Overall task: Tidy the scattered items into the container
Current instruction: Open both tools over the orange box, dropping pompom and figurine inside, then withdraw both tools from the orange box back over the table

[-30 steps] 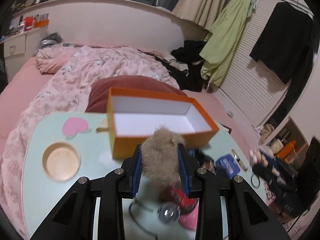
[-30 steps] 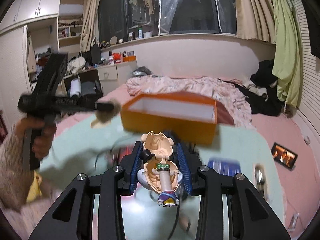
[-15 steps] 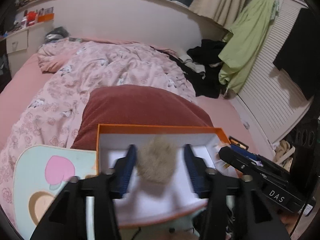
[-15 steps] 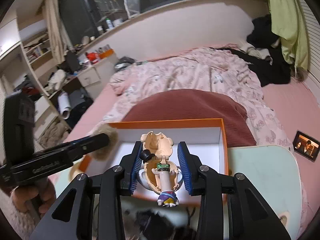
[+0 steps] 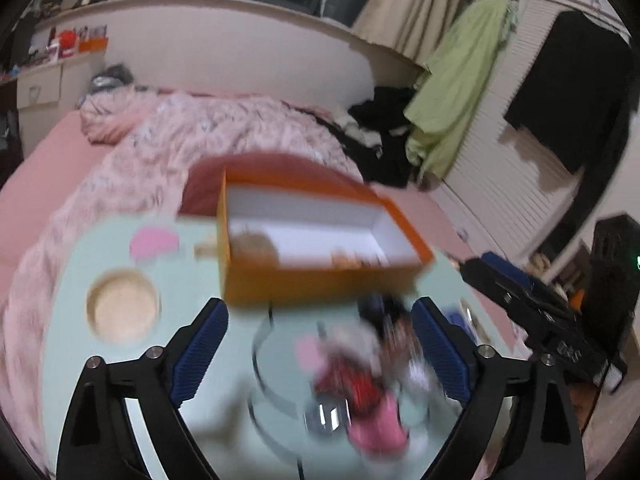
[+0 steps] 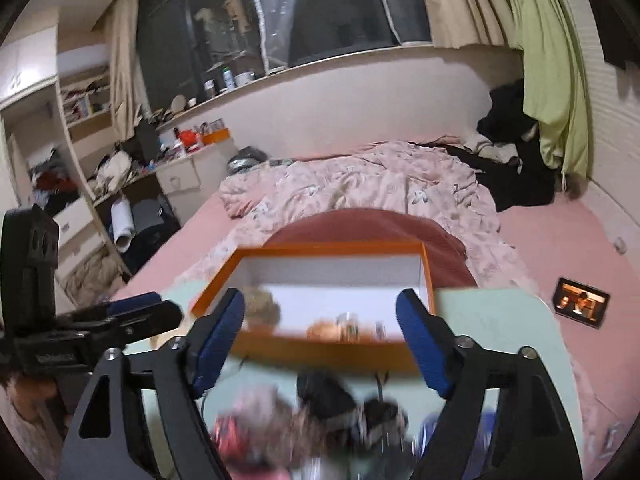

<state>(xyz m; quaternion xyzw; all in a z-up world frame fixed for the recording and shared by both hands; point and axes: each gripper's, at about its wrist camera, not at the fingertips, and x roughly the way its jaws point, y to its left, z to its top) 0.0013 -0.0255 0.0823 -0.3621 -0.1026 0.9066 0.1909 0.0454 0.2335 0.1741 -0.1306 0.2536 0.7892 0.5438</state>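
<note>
An orange box with a white inside (image 5: 320,280) stands on the pale green table (image 5: 192,296); it also shows in the right wrist view (image 6: 336,352). A tan fur ball (image 5: 254,246) lies in its left end, seen too in the right wrist view (image 6: 262,306). A small beige figure (image 6: 340,328) lies in the box near its front wall. My left gripper (image 5: 320,344) is open and empty above a blurred pile of small items (image 5: 360,384). My right gripper (image 6: 320,340) is open and empty in front of the box.
A round wooden coaster (image 5: 122,306) and a pink heart shape (image 5: 154,242) sit on the table's left. A bed with a pink quilt (image 6: 360,184) and a dark red cushion (image 6: 360,228) lies behind. A lit phone (image 6: 582,302) rests on the bed at right.
Both grippers have opened. The fur ball and the figure have dropped into the box. Both grippers have pulled back from the box toward the pile of items.
</note>
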